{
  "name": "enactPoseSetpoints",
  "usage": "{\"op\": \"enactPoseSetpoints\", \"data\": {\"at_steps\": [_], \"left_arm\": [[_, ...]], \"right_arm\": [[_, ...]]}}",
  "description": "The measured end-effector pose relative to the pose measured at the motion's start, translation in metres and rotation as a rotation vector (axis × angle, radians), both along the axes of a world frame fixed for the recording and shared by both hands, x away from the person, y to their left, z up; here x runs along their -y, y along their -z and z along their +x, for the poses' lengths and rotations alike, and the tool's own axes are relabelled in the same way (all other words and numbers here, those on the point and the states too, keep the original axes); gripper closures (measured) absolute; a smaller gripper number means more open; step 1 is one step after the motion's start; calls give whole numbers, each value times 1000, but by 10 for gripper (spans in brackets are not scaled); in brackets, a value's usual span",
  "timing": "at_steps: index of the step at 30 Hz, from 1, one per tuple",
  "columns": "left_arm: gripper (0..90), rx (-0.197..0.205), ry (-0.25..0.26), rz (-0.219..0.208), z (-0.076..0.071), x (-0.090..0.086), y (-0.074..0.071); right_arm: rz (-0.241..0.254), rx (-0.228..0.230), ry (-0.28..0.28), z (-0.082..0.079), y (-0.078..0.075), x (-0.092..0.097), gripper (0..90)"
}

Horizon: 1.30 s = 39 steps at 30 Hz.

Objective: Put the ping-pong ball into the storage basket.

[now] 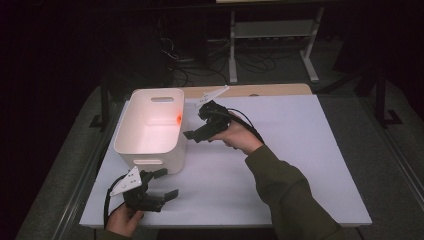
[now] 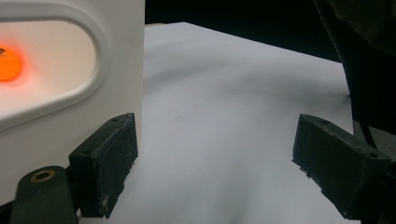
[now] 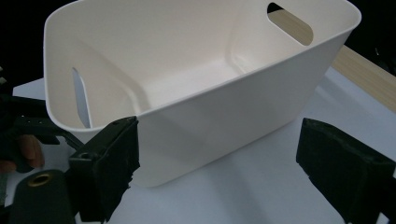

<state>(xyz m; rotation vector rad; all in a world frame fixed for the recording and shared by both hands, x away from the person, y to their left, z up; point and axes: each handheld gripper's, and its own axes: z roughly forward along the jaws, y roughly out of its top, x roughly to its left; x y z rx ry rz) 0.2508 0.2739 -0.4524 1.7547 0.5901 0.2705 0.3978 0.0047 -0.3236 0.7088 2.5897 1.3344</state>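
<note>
A white plastic bin (image 1: 150, 150) with handle slots stands on the left half of the white table. A small orange ball (image 1: 178, 118) lies inside it by the right wall, and shows through the near handle slot (image 2: 7, 63). My right gripper (image 1: 196, 124) hovers just right of the bin, open, pointing at its side; the bin's outer wall (image 3: 224, 116) is ahead of the jaws, with nothing between them. My left gripper (image 1: 167, 183) rests near the table's front edge, in front of the bin, open and empty (image 2: 217, 135). The bin's near wall (image 2: 119, 56) sits just beyond its left jaw.
The white table top (image 1: 300, 150) stretches right of the bin, with a wooden strip (image 1: 270, 90) along its far edge. A white frame and cables (image 1: 270, 45) stand on the dark floor behind. The person's green sleeve (image 1: 290, 190) crosses the front right.
</note>
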Motion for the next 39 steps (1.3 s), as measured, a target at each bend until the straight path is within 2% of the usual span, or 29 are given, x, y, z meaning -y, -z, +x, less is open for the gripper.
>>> {"op": "enactPoseSetpoints", "data": {"at_steps": [10, 21, 26, 39], "left_arm": [[139, -4, 0, -1, 0, 0, 0], [139, -1, 0, 1, 0, 0, 0], [139, -1, 1, 2, 0, 0, 0], [139, 6, 1, 0, -1, 1, 0]], "right_arm": [[2, -10, 33, -6, 20, 17, 105], [-3, 1, 66, -14, 45, 36, 82], [4, -2, 96, -18, 56, 48, 76], [9, 7, 142, -29, 70, 71, 58]]}}
